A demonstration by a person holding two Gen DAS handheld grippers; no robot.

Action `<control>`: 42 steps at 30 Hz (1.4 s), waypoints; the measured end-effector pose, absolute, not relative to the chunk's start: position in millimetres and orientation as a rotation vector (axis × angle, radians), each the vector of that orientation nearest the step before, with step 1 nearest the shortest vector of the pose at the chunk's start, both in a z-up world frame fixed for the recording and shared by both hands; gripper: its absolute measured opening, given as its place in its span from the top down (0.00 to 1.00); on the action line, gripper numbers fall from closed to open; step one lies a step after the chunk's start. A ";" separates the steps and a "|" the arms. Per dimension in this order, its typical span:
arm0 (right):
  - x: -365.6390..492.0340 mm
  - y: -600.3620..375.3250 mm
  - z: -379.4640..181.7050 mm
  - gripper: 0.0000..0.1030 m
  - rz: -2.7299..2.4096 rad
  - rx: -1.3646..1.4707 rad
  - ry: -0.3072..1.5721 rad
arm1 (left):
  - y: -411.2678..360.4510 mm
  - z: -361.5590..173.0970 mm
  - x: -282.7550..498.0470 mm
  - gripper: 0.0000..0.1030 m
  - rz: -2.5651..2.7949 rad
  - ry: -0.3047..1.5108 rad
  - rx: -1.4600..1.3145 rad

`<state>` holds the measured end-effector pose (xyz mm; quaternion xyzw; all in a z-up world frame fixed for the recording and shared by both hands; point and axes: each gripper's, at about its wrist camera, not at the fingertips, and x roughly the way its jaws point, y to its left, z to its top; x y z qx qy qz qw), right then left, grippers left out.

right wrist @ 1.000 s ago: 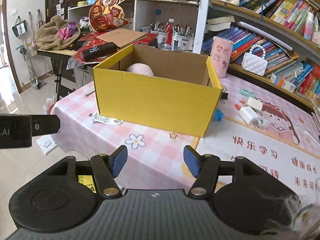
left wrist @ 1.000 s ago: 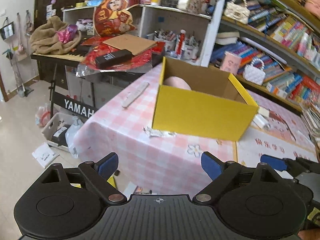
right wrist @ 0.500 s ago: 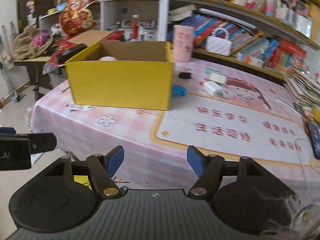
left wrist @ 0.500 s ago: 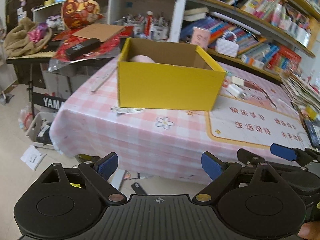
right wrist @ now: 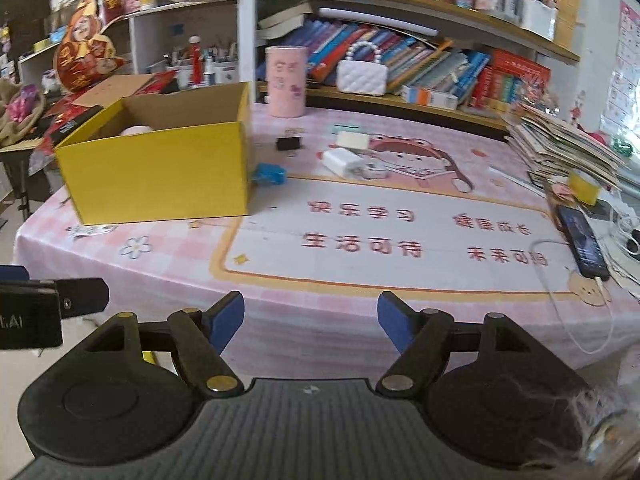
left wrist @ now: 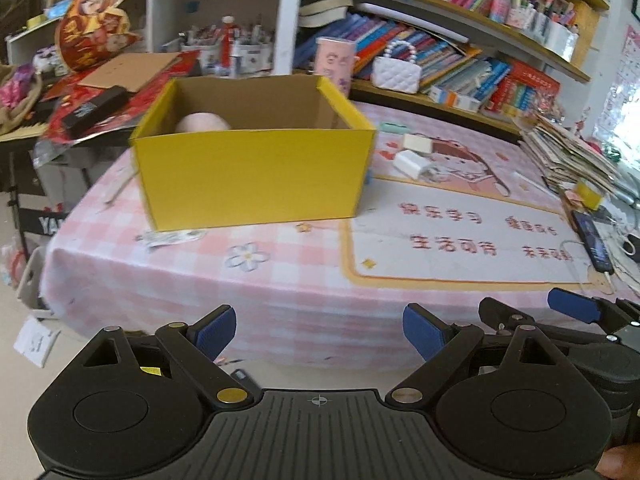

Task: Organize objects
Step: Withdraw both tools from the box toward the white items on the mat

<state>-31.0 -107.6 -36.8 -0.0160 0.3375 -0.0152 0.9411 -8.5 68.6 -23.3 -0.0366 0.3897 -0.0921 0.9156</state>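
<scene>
One yellow box (right wrist: 156,168) sits at ten o'clock on the pink checked table (right wrist: 320,300), a pale pink round thing (left wrist: 202,122) inside it, with a blue clip (right wrist: 271,174) and white charger (right wrist: 344,160) at its three o'clock. Both tongs hover off the near edge holding nothing: the left gripper (left wrist: 320,330) gapes wide, and the right gripper (right wrist: 310,316) has just been opening, its jaws well apart.

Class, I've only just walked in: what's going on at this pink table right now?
A person holds a claw in each hand in front of the table, tidying up. The left claw is open and empty. The right claw is empty too, and its jaws have just been opening. The yellow box already holds something pale pink. A white charger, a black binder clip and a small blue item lie loose on the table.
</scene>
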 end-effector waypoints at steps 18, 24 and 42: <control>25.4 -205.5 -42.9 0.22 -0.095 -0.034 0.754 | -36.0 -34.4 61.7 0.08 -0.272 0.863 -0.051; 53.6 -230.5 -48.8 0.22 -0.059 -0.037 0.781 | -56.7 -42.3 85.4 0.08 -0.241 0.888 -0.076; 132.4 -275.1 -65.4 0.20 0.067 -0.022 0.794 | -93.3 -45.4 155.4 0.09 -0.095 0.877 -0.107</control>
